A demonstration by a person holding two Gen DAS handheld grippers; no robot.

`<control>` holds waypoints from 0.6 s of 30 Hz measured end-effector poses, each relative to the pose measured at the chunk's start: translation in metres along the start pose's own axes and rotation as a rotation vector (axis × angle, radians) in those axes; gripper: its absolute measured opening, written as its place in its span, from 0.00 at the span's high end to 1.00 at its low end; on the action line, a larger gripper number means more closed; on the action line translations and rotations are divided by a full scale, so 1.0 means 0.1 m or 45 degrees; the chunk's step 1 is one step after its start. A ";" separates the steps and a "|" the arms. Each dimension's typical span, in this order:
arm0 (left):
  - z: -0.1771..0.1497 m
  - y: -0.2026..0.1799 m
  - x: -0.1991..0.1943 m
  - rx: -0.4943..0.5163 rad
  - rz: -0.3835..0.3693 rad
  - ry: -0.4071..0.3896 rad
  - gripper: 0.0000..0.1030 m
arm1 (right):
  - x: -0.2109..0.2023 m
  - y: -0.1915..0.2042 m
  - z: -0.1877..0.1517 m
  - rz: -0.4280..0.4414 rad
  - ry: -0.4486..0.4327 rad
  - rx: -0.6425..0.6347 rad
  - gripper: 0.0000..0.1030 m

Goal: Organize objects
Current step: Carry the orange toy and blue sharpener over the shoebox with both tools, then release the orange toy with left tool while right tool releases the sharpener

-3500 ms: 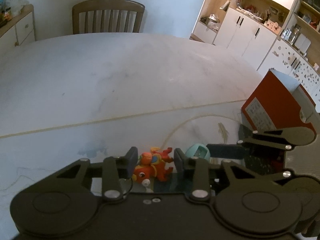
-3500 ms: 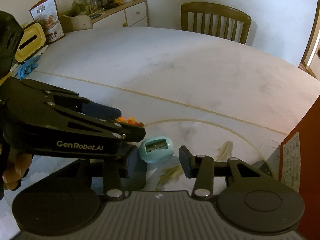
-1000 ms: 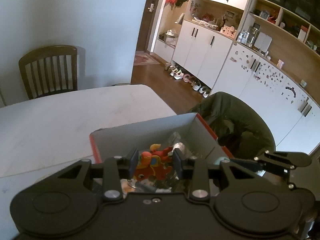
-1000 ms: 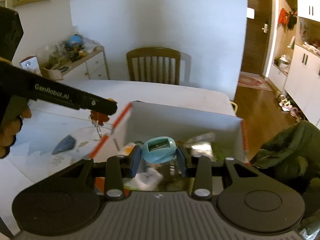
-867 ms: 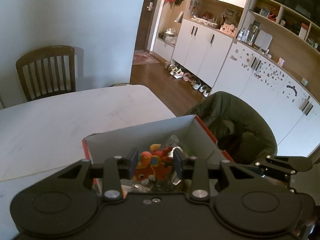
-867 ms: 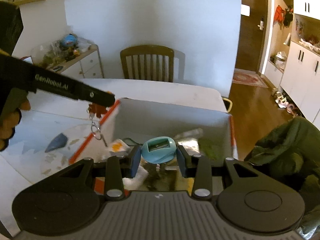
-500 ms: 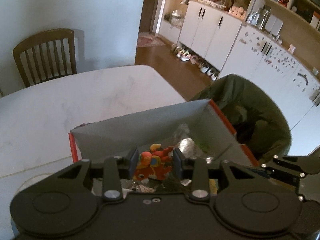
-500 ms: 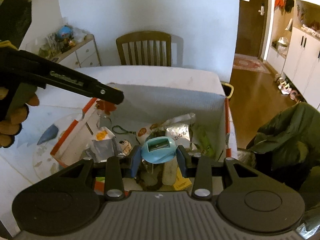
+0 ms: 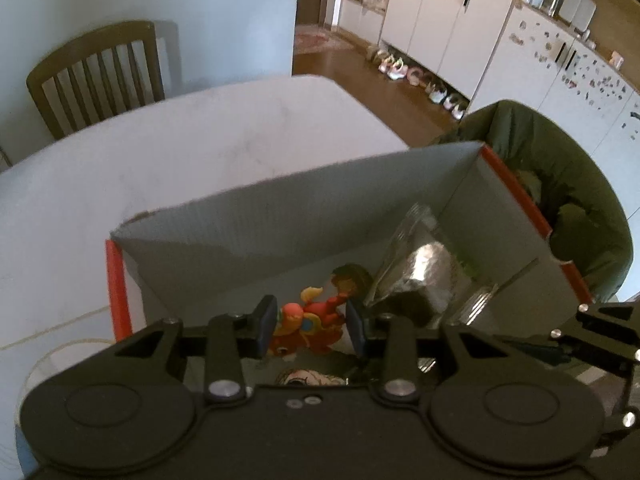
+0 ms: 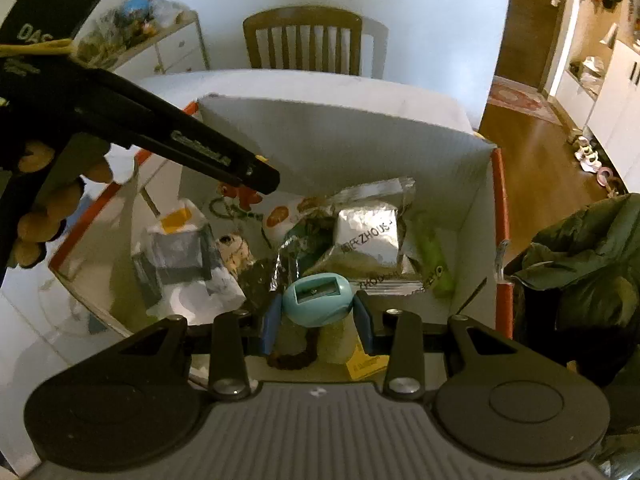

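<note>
The left claw (image 9: 307, 330) was clamped on an orange and red toy figure (image 9: 308, 326), held above the open red-edged cardboard box (image 9: 280, 220) that sat at the bench's (image 9: 160, 152) right edge, near a wooden chair (image 9: 96, 76). The right claw (image 10: 316, 322) was clamped on a teal egg-shaped sharpener (image 10: 318, 298), held over the same box above a silver foil packet (image 10: 370, 232) and other clutter inside.
</note>
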State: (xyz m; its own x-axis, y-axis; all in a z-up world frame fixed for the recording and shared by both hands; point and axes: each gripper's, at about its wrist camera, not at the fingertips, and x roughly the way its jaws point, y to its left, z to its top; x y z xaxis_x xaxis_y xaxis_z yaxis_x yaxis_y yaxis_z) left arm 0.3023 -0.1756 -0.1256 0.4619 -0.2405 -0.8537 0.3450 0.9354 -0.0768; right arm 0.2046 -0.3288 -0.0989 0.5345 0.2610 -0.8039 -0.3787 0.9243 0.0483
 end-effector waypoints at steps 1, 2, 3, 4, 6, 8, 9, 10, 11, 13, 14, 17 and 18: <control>0.00 0.01 0.03 -0.002 0.006 0.010 0.66 | 0.02 0.00 0.00 0.006 0.007 -0.003 0.63; -0.01 0.01 0.05 -0.002 0.015 0.022 0.66 | 0.04 -0.01 0.01 0.012 0.013 -0.007 0.63; -0.02 0.02 0.08 -0.002 0.017 0.035 0.66 | 0.05 -0.01 0.02 0.016 0.018 -0.012 0.63; -0.02 0.03 0.10 -0.002 0.018 0.047 0.66 | 0.06 0.00 0.02 0.019 0.022 -0.018 0.63; -0.03 0.03 0.13 0.001 0.018 0.064 0.66 | 0.10 -0.01 0.02 0.025 0.033 -0.014 0.63; -0.05 0.04 0.16 0.004 0.021 0.083 0.66 | 0.14 -0.02 0.02 0.015 0.045 -0.009 0.63; -0.06 0.04 0.18 0.005 0.024 0.093 0.66 | 0.14 -0.03 0.02 0.014 0.045 -0.005 0.63; -0.07 0.04 0.19 0.006 0.028 0.101 0.65 | 0.15 -0.04 0.01 0.018 0.044 0.002 0.63; -0.09 0.05 0.19 0.003 0.031 0.105 0.65 | 0.15 -0.05 0.02 0.020 0.043 0.007 0.63; -0.10 0.06 0.21 -0.005 0.031 0.114 0.65 | 0.14 -0.06 0.02 0.027 0.037 0.017 0.63; -0.09 0.07 0.21 -0.008 0.033 0.123 0.65 | 0.13 -0.06 0.02 0.029 0.031 0.019 0.63; -0.10 0.10 0.20 -0.021 0.037 0.128 0.64 | 0.12 -0.08 0.03 0.032 0.023 0.033 0.63; -0.11 0.12 0.20 -0.026 0.040 0.128 0.63 | 0.11 -0.09 0.04 0.037 0.017 0.040 0.63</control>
State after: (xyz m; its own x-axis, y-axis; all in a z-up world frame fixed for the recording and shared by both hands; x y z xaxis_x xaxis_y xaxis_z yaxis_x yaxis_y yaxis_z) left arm 0.3063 -0.1666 -0.1489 0.3878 -0.1846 -0.9031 0.3146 0.9474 -0.0586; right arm 0.2163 -0.3331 -0.1057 0.5131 0.2842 -0.8099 -0.3696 0.9248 0.0904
